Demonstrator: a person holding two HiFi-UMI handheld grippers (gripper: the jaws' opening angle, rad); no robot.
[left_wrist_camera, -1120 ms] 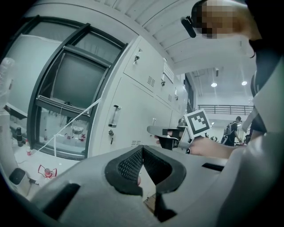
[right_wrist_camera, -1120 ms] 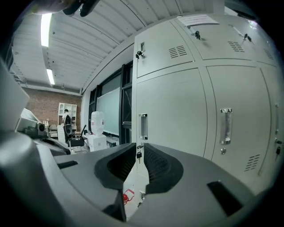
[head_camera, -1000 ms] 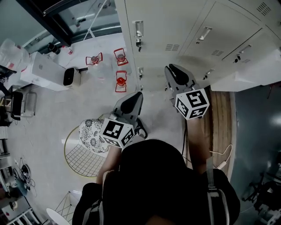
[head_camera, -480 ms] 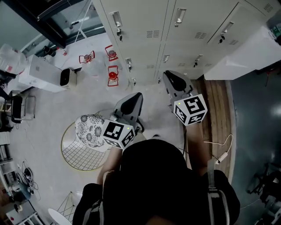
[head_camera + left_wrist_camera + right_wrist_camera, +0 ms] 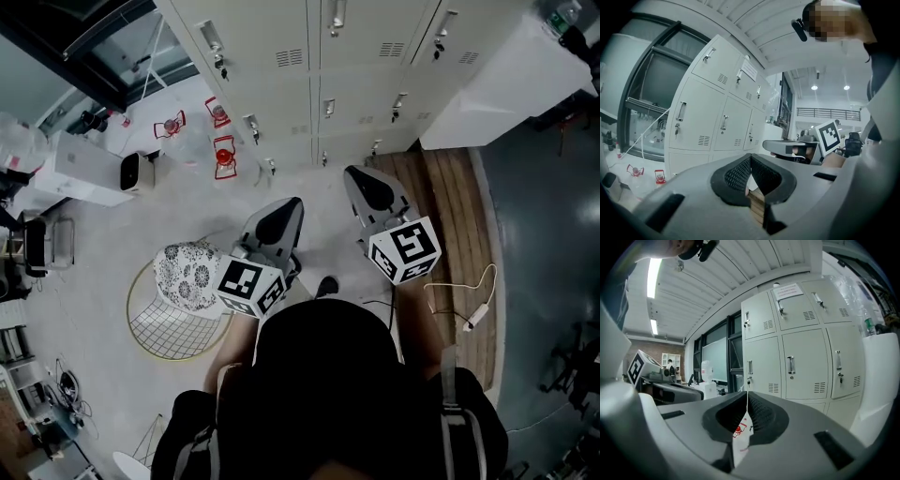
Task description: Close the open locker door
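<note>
Head view: your left gripper (image 5: 289,204) and right gripper (image 5: 358,176) point at the lockers (image 5: 281,56); the open door (image 5: 487,89) juts out to their right.

Left gripper view: your jaws meet, nothing between them.

Right gripper view: your jaws have just been closing and now meet, empty; the door stands at the right edge.

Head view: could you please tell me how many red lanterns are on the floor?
3, left of the lockers: the leftmost lantern, the top lantern, the lowest lantern. Others may be hidden.
</note>
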